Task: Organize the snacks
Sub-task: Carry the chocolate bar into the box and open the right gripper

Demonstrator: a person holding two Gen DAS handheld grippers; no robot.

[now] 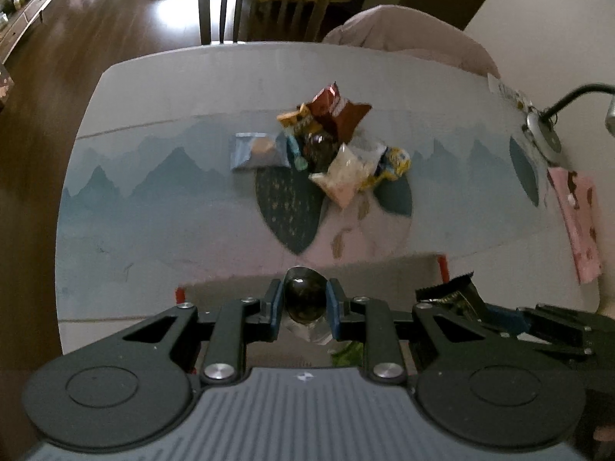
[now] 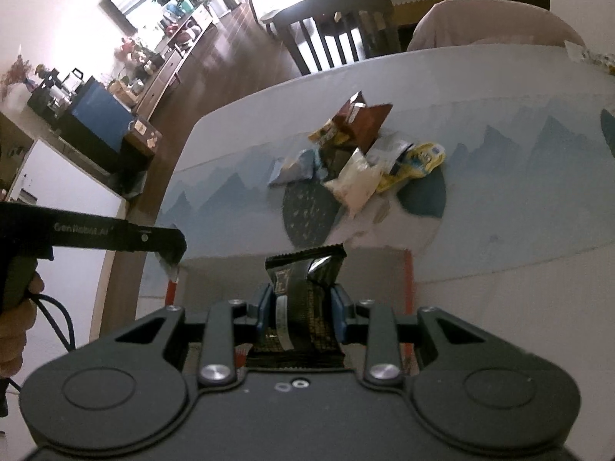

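Black wrapper (image 2: 303,299) pinched in right gripper (image 2: 303,307), snack pile (image 2: 357,153) beyond

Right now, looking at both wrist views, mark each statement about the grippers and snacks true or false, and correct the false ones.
1. The left gripper is closed on a dark, shiny wrapped snack. True.
2. The right gripper is empty. False: its pads press on a black snack packet.
3. A pile of snacks lies on the table. True.
4. The blue packet lies at the pile's right edge in the left wrist view. False: it lies at the left edge; a yellow packet is on the right.
5. No chair stands beyond the table. False: a dark chair with a slatted back stands there.
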